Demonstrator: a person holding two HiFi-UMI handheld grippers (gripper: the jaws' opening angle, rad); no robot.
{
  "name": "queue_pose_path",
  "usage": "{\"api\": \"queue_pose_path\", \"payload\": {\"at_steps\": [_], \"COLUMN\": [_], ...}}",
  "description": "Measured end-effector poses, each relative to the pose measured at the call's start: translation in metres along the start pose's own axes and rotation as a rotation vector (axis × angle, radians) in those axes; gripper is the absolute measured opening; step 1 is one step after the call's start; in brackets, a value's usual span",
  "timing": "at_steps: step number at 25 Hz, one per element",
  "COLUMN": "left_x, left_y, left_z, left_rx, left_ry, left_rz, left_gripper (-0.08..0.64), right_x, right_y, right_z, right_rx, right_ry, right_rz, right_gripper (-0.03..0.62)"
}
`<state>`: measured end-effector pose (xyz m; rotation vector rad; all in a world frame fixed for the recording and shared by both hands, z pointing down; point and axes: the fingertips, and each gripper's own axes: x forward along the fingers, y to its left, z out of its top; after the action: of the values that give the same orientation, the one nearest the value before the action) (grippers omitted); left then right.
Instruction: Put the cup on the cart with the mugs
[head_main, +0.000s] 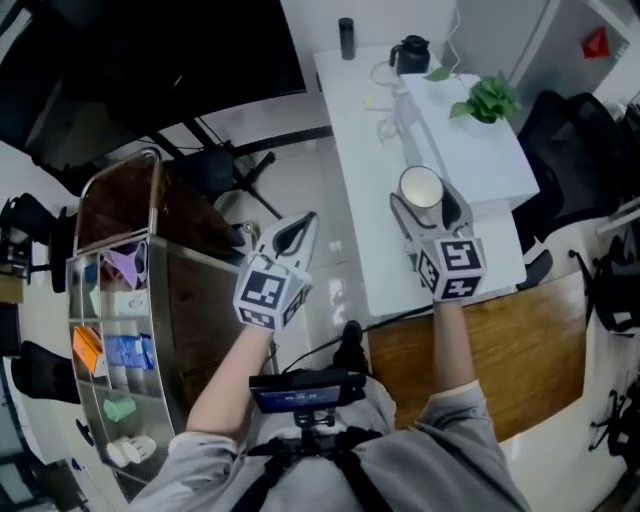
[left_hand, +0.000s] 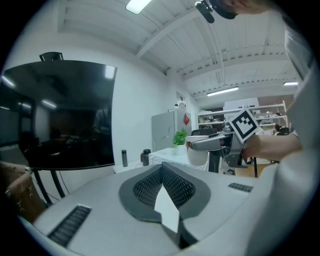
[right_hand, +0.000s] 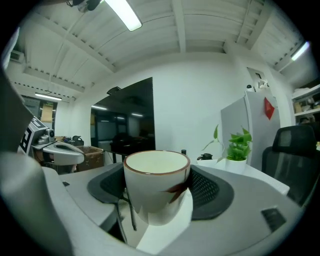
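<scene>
Right tool (head_main: 424, 200) around white, brown-rimmed cup (right_hand: 156, 185)

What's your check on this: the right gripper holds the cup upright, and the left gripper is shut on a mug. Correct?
Not quite. The left gripper holds no mug: the left gripper view shows its jaws together with nothing between them. The rest stands: the right gripper holds the cup upright.
</scene>
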<state>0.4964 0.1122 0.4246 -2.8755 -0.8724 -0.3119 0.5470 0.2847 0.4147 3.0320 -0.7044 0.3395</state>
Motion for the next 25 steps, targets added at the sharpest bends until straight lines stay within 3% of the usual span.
{"api": "queue_pose_path", "payload": {"at_steps": [7, 14, 25], "left_x": [-0.088, -0.199, -0.406], "left_y": [0.036, 0.054, 0.066], "left_z": [-0.019, -0.024, -0.049], "left_rx": [-0.031, -0.067, -0.134], "left_ry": [-0.006, -0.013, -0.009], "left_rz": [0.183, 0.346, 0.692], "left_gripper": [0.006, 0.006, 0.006], "right_x": [0.014, 0.000, -0.045], "right_y": [0.087, 0.202, 0.416], "right_z": [0.000, 0.009, 0.014], "right_rx": [-0.041, -0.086, -0.162], "right_ry": [0.010, -0.003, -0.031], "right_rz": [0.174, 0.346, 0.735], "right_gripper": [0.387, 0.388, 0.387]}}
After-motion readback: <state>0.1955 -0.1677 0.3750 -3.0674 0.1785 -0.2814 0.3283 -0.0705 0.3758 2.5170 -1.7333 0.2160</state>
